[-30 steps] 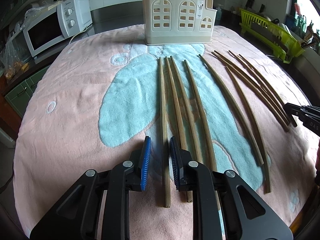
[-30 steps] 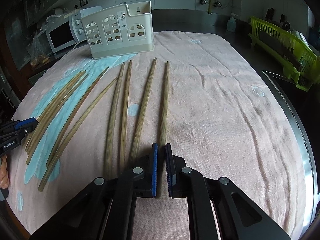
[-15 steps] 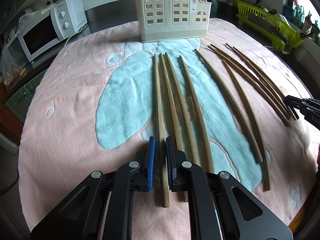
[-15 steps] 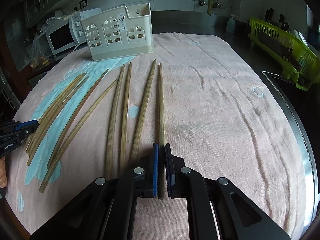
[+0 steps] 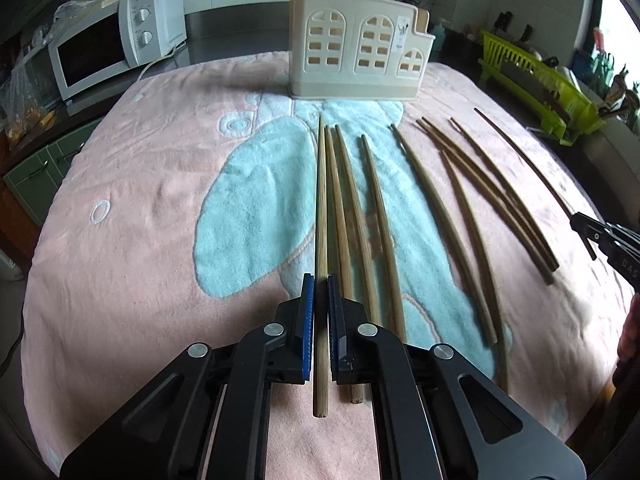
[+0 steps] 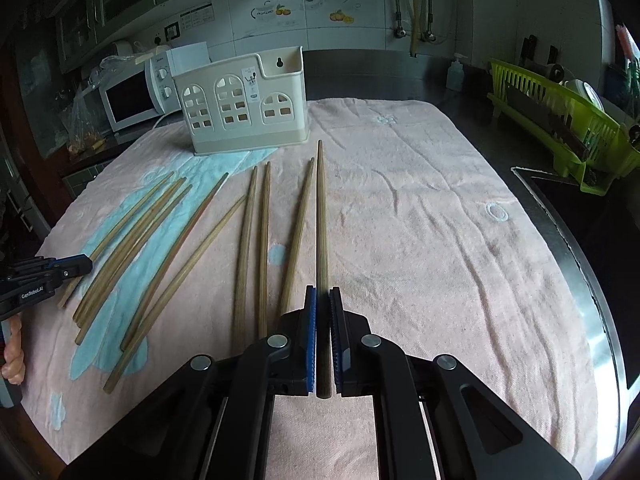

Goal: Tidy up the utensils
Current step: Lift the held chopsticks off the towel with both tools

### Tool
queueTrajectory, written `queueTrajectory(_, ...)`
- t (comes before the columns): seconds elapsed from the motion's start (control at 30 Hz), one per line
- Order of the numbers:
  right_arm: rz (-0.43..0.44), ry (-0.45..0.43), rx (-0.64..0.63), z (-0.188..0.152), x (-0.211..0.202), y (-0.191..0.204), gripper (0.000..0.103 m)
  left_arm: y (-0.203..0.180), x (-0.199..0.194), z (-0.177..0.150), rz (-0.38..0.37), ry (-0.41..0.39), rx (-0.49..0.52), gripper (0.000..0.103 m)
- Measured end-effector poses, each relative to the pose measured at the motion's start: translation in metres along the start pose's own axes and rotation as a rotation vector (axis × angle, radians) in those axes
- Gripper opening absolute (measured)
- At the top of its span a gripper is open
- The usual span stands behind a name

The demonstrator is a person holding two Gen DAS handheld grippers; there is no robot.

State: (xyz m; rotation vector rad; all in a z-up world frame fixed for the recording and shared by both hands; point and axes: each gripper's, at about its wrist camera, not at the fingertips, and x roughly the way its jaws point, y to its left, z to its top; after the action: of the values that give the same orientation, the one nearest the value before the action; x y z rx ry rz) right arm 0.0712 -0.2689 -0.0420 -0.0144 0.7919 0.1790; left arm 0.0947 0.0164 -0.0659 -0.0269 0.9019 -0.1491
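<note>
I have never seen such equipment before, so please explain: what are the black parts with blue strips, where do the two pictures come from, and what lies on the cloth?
There is no robot here. A person holds one hand tool in each hand, and each tool has a camera looking forward along its two jaws. One picture comes from the left gripper, the other from the right gripper. The blue strips are the jaws' pads. Each gripper is shut on one wooden chopstick: the left chopstick and the right chopstick. The other chopsticks lie loose on a pink and blue towel. Behind them stands a cream utensil holder, the likely place for the chopsticks.
</note>
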Motion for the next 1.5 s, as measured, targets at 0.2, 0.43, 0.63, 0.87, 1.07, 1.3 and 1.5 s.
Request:
queueTrajectory(0.2, 0.004, -0.007, -0.017, 0.002, -0.008, 0.005, 0.006, 0.000, -0.012, 0.000, -0.004, -0.022, 0.003, 0.005)
queueTrajectory(0.43, 0.008, 0.025, 0.005, -0.008, -0.001, 0.003, 0.006, -0.002, -0.007, -0.007, 0.012, 0.021, 0.035, 0.005)
queueTrajectory(0.63, 0.012, 0.023, 0.005, -0.006, -0.002, 0.002, 0.006, -0.001, -0.009, -0.005, 0.025, 0.034, 0.049, 0.005)
queueTrajectory(0.87, 0.018, 0.018, 0.004, -0.004, -0.005, 0.001, 0.006, 0.002, -0.021, 0.004, 0.031, 0.011, 0.055, 0.005)
queueTrajectory(1.07, 0.017, 0.020, -0.021, 0.000, -0.008, 0.005, 0.006, -0.002, -0.020, 0.003, 0.020, 0.029, 0.075, 0.005)
queueTrajectory(1.3, 0.006, 0.049, -0.003, -0.006, -0.002, 0.000, 0.007, -0.001, -0.019, 0.000, 0.034, 0.044, 0.073, 0.005)
queueTrajectory(1.5, 0.000, 0.024, -0.033, 0.007, -0.008, 0.003, 0.007, 0.002, -0.026, 0.007, 0.049, 0.030, 0.084, 0.005)
